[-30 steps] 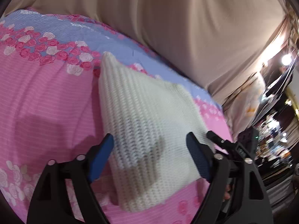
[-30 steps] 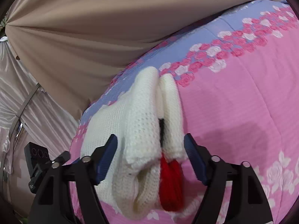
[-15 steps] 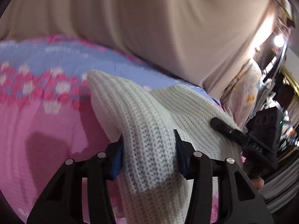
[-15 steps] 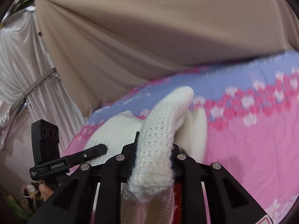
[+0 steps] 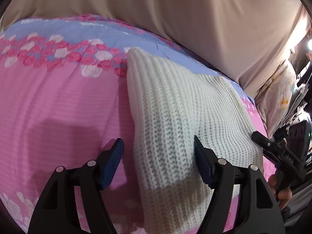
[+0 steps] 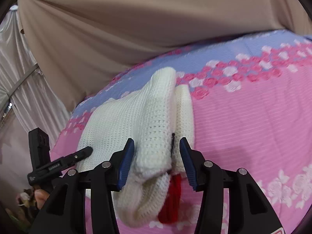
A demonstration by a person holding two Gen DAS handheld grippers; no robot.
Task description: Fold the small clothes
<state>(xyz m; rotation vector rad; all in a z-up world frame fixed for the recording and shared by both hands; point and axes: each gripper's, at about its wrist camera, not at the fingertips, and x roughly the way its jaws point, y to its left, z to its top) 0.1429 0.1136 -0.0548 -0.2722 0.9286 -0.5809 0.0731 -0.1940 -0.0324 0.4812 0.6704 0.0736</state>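
Note:
A cream knitted sweater [image 5: 175, 101] lies folded on the pink floral bedspread [image 5: 58, 107]. My left gripper [image 5: 157, 142] is open, its blue pads either side of the sweater's near-left folded edge without pinching it. In the right wrist view the same sweater [image 6: 136, 117] shows a thick rolled fold and a red part [image 6: 173, 200] peeking out at the near end. My right gripper [image 6: 156, 140] is open around that fold. Each view catches the other gripper at the sweater's far side: the right one [image 5: 273, 150], the left one [image 6: 58, 161].
A beige curtain [image 5: 195, 19] hangs just behind the bed. A blue band with pink roses [image 6: 234, 74] runs along the bedspread's far edge. Pale drapes [image 6: 23, 78] stand beside the bed, and cluttered furniture [image 5: 296, 107] lies beyond its other end.
Half a second ago both grippers were shut on raised folds of the sweater. Both have let go and opened, and the sweater has settled onto the bed.

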